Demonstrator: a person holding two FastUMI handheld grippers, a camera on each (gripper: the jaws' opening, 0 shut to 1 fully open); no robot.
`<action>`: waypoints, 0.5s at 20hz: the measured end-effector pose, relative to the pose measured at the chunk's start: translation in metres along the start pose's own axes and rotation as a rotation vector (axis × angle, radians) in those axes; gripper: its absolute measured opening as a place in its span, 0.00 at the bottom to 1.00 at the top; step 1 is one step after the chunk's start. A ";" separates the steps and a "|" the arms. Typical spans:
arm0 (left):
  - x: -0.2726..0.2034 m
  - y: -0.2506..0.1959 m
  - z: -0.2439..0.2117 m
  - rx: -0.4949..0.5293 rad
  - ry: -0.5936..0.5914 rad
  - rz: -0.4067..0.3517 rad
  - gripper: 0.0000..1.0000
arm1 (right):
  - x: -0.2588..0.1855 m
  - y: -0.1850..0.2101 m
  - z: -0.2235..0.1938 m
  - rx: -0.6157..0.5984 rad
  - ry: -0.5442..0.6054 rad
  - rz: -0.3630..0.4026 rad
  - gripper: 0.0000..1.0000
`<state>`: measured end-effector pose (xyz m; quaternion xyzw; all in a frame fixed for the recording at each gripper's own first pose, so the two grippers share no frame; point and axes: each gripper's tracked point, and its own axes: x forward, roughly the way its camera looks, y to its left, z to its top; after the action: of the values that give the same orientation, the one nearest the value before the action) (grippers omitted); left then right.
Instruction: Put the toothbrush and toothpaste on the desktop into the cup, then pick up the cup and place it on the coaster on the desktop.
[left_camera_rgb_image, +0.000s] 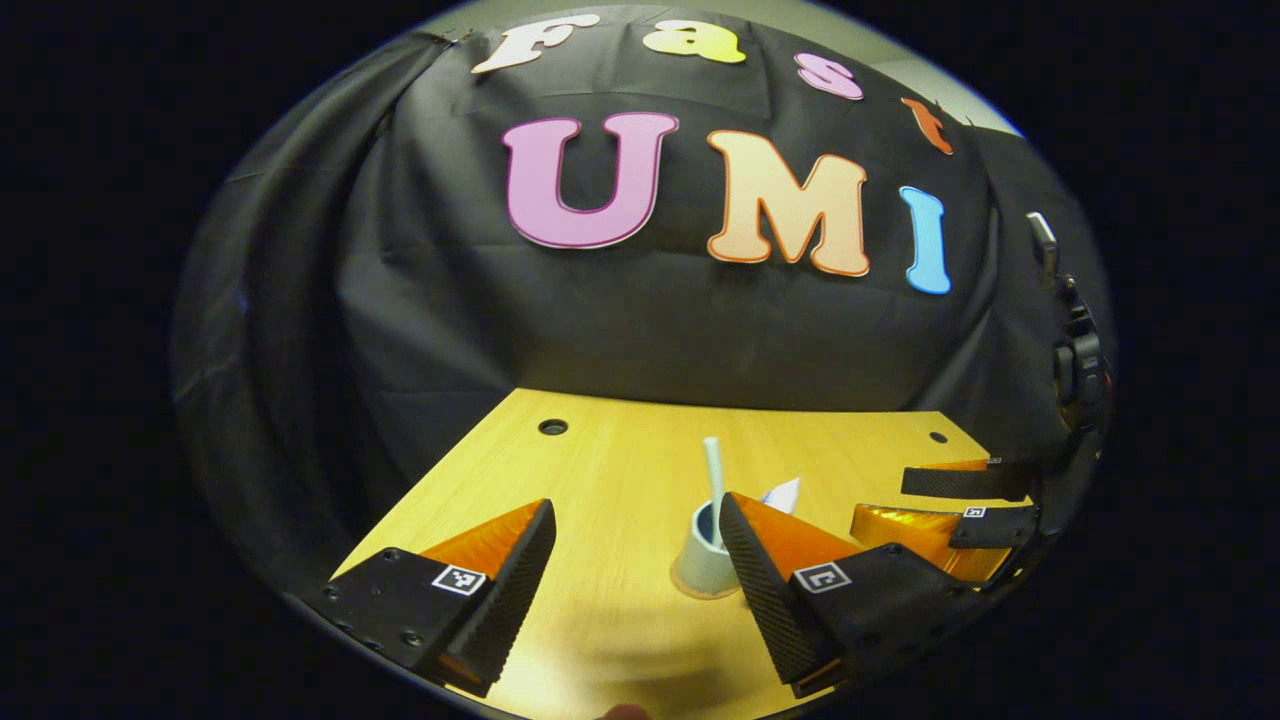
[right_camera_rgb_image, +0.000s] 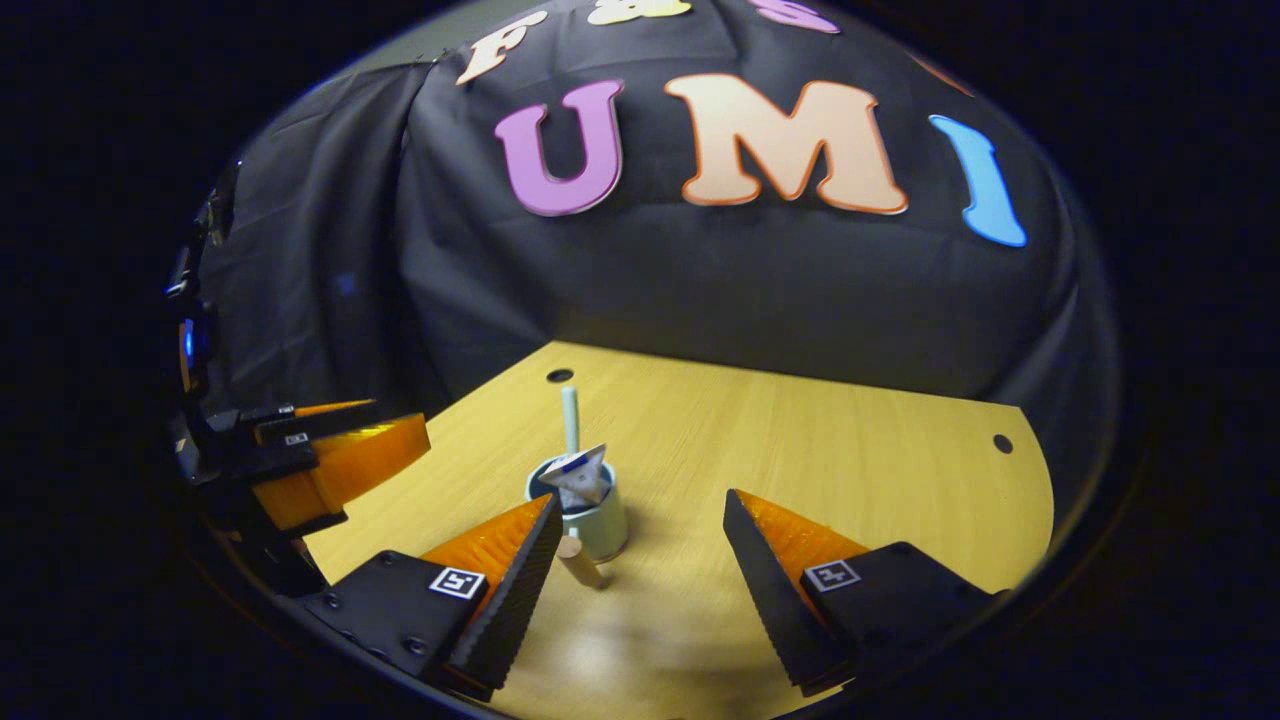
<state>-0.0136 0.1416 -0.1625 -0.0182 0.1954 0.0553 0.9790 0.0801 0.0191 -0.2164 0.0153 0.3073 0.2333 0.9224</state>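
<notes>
We see the cup (right_camera_rgb_image: 592, 518), pale mint green, standing upright on the yellow wooden desktop (right_camera_rgb_image: 800, 440). The toothbrush (right_camera_rgb_image: 570, 420) stands in it, its pale handle rising straight up past the rim. The toothpaste (right_camera_rgb_image: 577, 472) sits in the cup too, its flat crimped end poking above the rim on the near side.

At the cup's base, on the near side, a light wooden piece (right_camera_rgb_image: 580, 560) sticks out; we cannot tell whether it belongs to the coaster or whether the cup rests on it.

In the right gripper view, the right gripper (right_camera_rgb_image: 640, 560) hangs low over the near desktop, fingers spread wide and holding nothing. The cup is just beyond its left finger, apart from it. The left gripper (right_camera_rgb_image: 340, 450) shows at far left, fingers parted a little, empty.

In the left gripper view, the left gripper (left_camera_rgb_image: 635, 560) is also spread wide and empty. The cup (left_camera_rgb_image: 703, 560) stands partly behind its right finger; we cannot tell if they touch. The toothbrush (left_camera_rgb_image: 714, 480) rises above it, the toothpaste (left_camera_rgb_image: 783, 491) tip peeking out to the right. The right gripper (left_camera_rgb_image: 965, 500) shows at right, fingers slightly apart.

Two small round holes (left_camera_rgb_image: 552, 427) mark the desktop's far corners.
</notes>
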 end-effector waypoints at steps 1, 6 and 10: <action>-0.001 -0.012 0.006 0.006 -0.014 -0.012 0.95 | -0.010 -0.014 0.013 0.017 -0.048 -0.028 1.00; -0.002 -0.060 0.037 0.018 -0.101 -0.058 0.95 | -0.070 -0.085 0.072 0.092 -0.267 -0.193 0.99; -0.001 -0.081 0.053 0.020 -0.134 -0.082 0.95 | -0.095 -0.112 0.093 0.112 -0.326 -0.233 0.99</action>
<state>0.0153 0.0639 -0.1120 -0.0127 0.1288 0.0145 0.9915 0.1140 -0.1116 -0.1072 0.0684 0.1661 0.1022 0.9784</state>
